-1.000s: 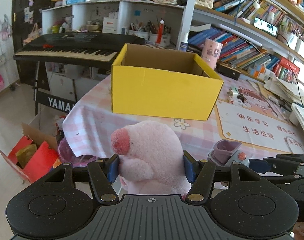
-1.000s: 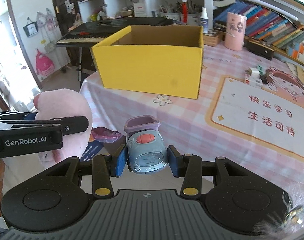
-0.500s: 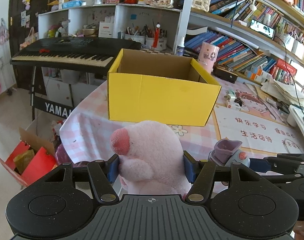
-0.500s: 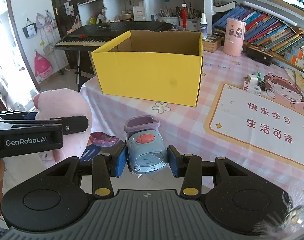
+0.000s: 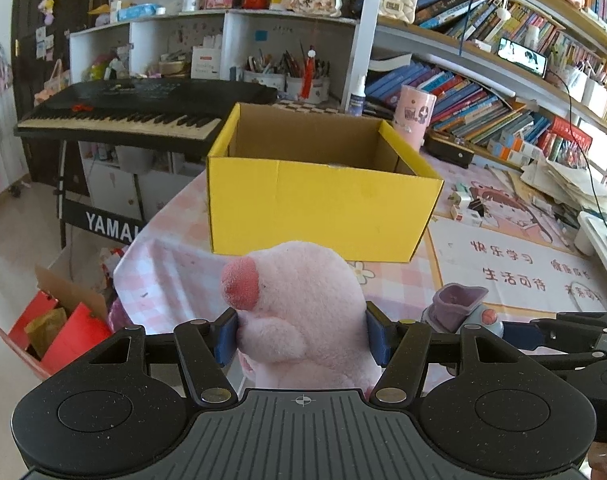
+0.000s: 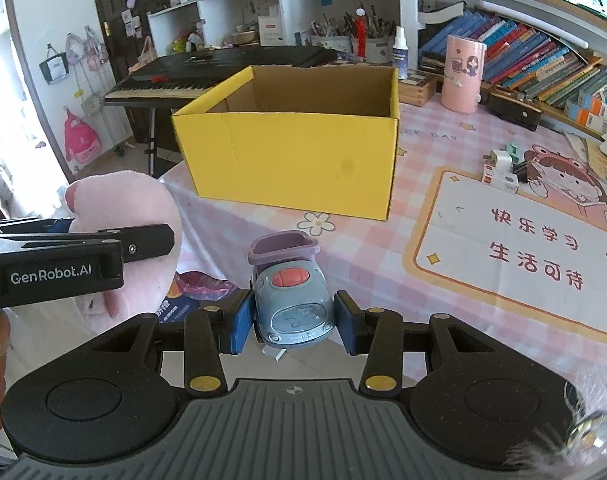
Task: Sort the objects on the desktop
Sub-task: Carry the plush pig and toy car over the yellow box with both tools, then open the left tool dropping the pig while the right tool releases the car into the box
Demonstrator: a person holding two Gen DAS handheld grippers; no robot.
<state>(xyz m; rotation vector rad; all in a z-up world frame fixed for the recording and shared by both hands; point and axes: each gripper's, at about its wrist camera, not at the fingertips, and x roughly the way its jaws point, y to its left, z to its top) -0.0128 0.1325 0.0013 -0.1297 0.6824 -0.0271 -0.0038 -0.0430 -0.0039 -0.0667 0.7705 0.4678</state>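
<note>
Box (image 5: 323,204) sits dead ahead of both your tools, upper centre of each frame, its open top facing up and its long side running across the view. Your left gripper (image 5: 302,336) is clamped on the pig (image 5: 299,304), low centre; your right gripper (image 6: 294,322) is clamped on the car (image 6: 293,300), nose toward you. Both loads hang below the rim and short of the near wall, so you likely must lift before going forward. Neither hand looks clearly nearer.

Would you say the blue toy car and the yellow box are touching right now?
Apart. The right wrist view shows the blue toy car between the right gripper's fingers, with pink tablecloth visible before the yellow box.
</note>
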